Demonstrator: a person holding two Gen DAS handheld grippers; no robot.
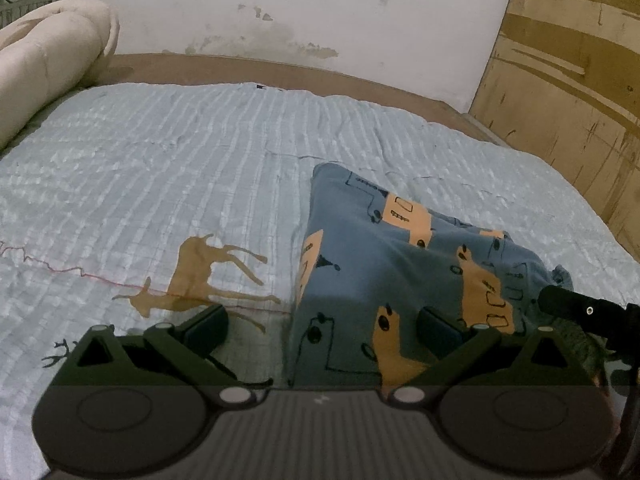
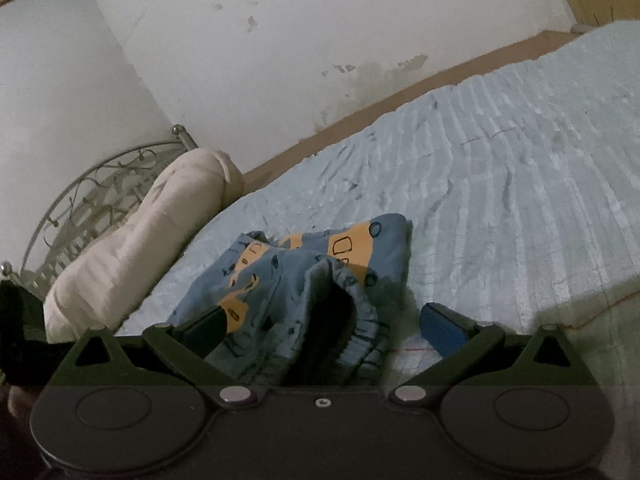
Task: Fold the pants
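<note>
Both black two-finger grippers, left (image 1: pixel 322 330) and right (image 2: pixel 324 328), gape empty around blue, orange-patterned cotton pants (image 1: pixel 404 264) at lower centre, seemingly poised for folding.

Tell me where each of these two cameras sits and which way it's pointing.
Left wrist: on the left hand-held gripper, low over the bed, facing the pants' folded edge, deer print and wall; both open fingers show, plus the other gripper's tip at right.
Right wrist: on the right hand-held gripper, facing the pants' waistband opening; open fingers show.
Shared: pants, quilt, rolled bedding, stained wall.
</note>
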